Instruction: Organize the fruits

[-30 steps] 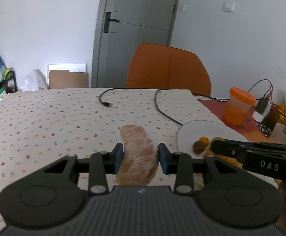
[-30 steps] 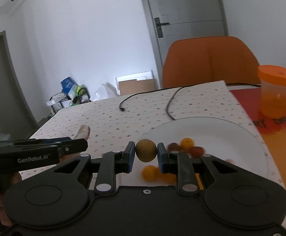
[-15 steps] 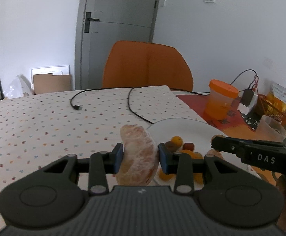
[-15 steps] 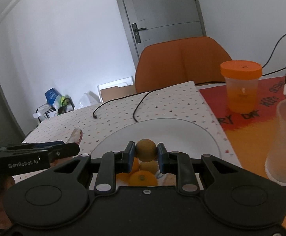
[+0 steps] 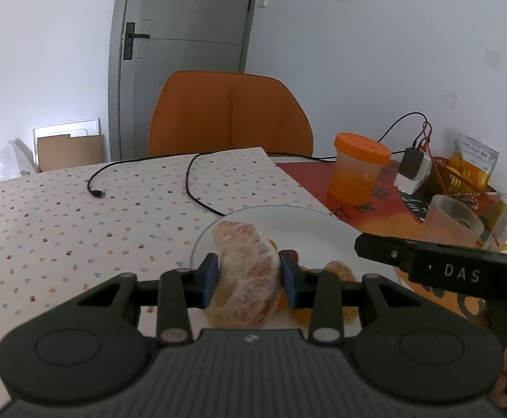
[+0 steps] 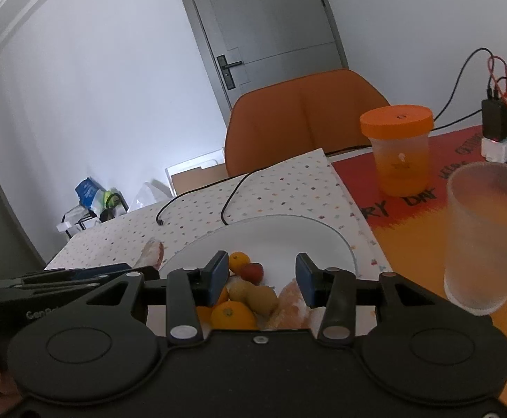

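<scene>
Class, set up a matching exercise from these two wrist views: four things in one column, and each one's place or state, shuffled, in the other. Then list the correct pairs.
1. peeled orange citrus piece
2. right gripper
3. orange-lidded plastic jar
4. black cable

A. lying on the dotted tablecloth
B. open above the white round plate
C. clamped by the left gripper
D. standing on the red mat

Pairs: 1-C, 2-B, 3-D, 4-A

The plate's (image 6: 326, 240) far half lies bare; a frosted cup (image 6: 486, 237) crowds its right edge.
</scene>
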Motion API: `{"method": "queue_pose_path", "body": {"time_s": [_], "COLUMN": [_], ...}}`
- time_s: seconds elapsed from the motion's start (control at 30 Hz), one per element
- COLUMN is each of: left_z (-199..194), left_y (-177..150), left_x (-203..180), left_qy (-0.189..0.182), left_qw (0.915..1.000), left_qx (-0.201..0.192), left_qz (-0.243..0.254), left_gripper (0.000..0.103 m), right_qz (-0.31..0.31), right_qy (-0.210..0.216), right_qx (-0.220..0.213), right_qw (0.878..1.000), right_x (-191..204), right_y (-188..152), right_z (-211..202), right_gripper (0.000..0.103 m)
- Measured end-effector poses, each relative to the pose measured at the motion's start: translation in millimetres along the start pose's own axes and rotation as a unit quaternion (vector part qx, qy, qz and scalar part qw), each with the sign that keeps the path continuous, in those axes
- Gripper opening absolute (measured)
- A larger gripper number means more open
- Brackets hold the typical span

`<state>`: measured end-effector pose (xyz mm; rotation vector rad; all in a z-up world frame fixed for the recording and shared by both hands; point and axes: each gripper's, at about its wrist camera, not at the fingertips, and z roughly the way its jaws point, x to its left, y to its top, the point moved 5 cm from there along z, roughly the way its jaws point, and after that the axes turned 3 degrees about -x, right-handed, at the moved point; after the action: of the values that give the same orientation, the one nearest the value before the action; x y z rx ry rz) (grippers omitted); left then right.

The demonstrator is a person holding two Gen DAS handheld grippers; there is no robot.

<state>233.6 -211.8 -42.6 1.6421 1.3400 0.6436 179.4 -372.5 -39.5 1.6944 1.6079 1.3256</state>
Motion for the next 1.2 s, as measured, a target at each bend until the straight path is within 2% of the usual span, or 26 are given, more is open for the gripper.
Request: {"method": "queue_pose_path", "body": {"time_s": [0.27,0.43,0.83,0.87,1.2], "left_z": [-2,-6,-36,-38,-72], "left_y": [2,1,-6,-7,-23], "left_x": [-9,2,38,40,68], "left_qy": [-0.008,0.007,0.045,0.048,0.087], "left_qw": [1.0000,1.0000,0.9989,0.9987,0.9954], "left_qx": [-0.001,0.003,0.003,0.004,0.004], "left_qz": [0.001,-0.005,-0.014,-0.016,-0.039], "left_gripper": [0.041,0.044,0.066,0.071,0.088], "right_qz": [0.012,0.017,0.015,0.014,0.001], "right_qy": [0.000,0.003,0.013,0.013,0.025], "right_qx": [0.002,0.001,0.007,0.008,0.000], "right_qw": [1.000,1.000,1.000,1.000,1.000], "right_x": [-5,-4,14,16,45], "right_y": [-7,-9,-18,-18,-22], "right_z": [-7,-9,-14,-15,-26], "right_gripper": [0.044,0.044,0.051,0.051,0.068]}}
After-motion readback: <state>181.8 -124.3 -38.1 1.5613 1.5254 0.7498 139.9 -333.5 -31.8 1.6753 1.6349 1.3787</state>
